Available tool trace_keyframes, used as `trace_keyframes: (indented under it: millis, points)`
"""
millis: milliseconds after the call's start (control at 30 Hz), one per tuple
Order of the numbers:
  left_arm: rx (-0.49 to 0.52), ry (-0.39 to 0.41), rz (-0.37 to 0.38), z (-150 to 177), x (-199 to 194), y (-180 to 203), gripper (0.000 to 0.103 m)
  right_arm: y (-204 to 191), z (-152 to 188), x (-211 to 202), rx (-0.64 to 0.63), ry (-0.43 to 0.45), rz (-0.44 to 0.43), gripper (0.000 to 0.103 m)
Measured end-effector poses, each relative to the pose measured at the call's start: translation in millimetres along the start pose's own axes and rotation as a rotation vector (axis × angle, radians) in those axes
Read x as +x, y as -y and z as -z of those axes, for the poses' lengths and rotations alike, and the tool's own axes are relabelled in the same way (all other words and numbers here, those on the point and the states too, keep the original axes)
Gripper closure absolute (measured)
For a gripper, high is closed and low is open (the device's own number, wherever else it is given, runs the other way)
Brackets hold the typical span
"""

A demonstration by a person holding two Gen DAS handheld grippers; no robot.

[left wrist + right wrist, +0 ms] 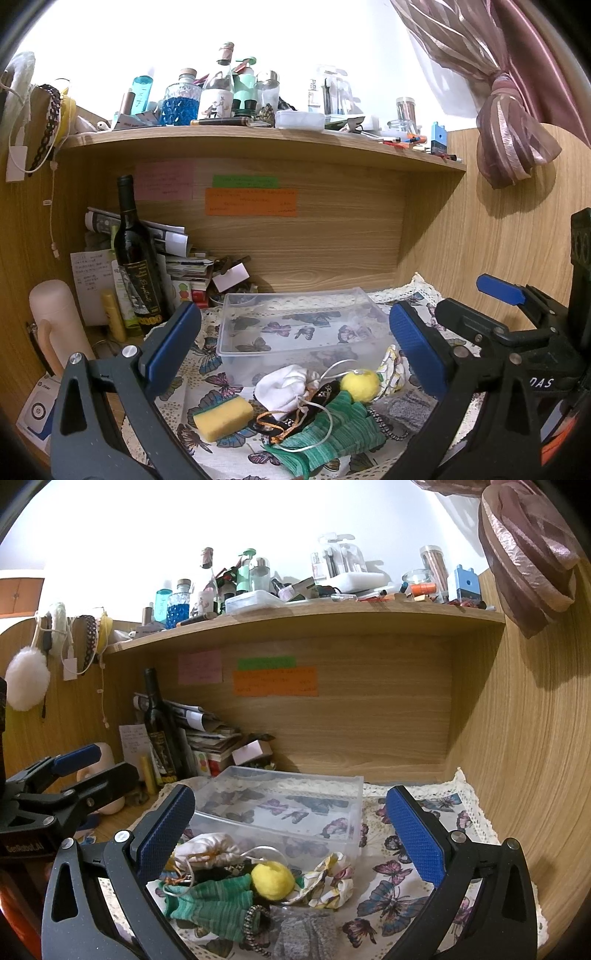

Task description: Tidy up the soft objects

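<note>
A pile of soft things lies on the butterfly cloth (221, 384) in front of a clear plastic box (295, 325): a yellow sponge (223, 417), a white pouch (282, 387), a yellow felt ball (360, 384), a green striped cloth (332, 424) and a floral scrunchie (328, 880). A grey knit piece (306, 936) lies nearest in the right wrist view. The box (284, 805) holds nothing. My left gripper (295, 350) is open above the pile, empty. My right gripper (291, 834) is open above the pile, empty.
A dark wine bottle (135, 254), papers and small boxes stand at the back left. A pink flask (55, 325) stands at the left. A wooden shelf (258, 144) full of bottles runs overhead. Wooden walls close in the back and right.
</note>
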State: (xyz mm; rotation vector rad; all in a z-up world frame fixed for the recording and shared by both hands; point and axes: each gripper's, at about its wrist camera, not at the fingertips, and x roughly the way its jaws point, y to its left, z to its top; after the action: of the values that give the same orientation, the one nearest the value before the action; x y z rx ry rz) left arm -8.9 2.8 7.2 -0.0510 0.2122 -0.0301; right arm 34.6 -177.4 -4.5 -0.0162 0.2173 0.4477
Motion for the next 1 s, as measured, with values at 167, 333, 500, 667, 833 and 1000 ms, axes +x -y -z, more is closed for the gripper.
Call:
trace_keyframes:
  millis: [167,333,500,667,833,1000]
  points:
    - [-0.001,-0.014,0.029,1.4,3.2,2.7,0.0,0.1,-0.3,1.9,0.004,-0.006,-0.026,0.0]
    - [0.006,-0.024,0.03,6.2,5.0,4.4,0.0,4.4,1.6,7.8,0.023,-0.036,-0.056,0.0]
    - [-0.014,-0.046,0.004,10.2,9.8,-6.8,0.015,13.0,8.6,15.3,0.027,-0.086,-0.051,0.01]
    - [-0.074,-0.134,-0.038,20.2,24.1,-34.7,0.022,26.6,22.7,24.4,0.038,-0.166,-0.02,0.018]
    - [-0.104,-0.229,-0.091,45.9,35.3,-55.5,0.025,36.5,44.4,36.0,0.054,-0.27,-0.018,0.019]
    - [-0.115,-0.327,-0.135,73.1,45.9,-66.5,0.027,35.2,70.0,48.4,0.057,-0.377,-0.038,0.019]
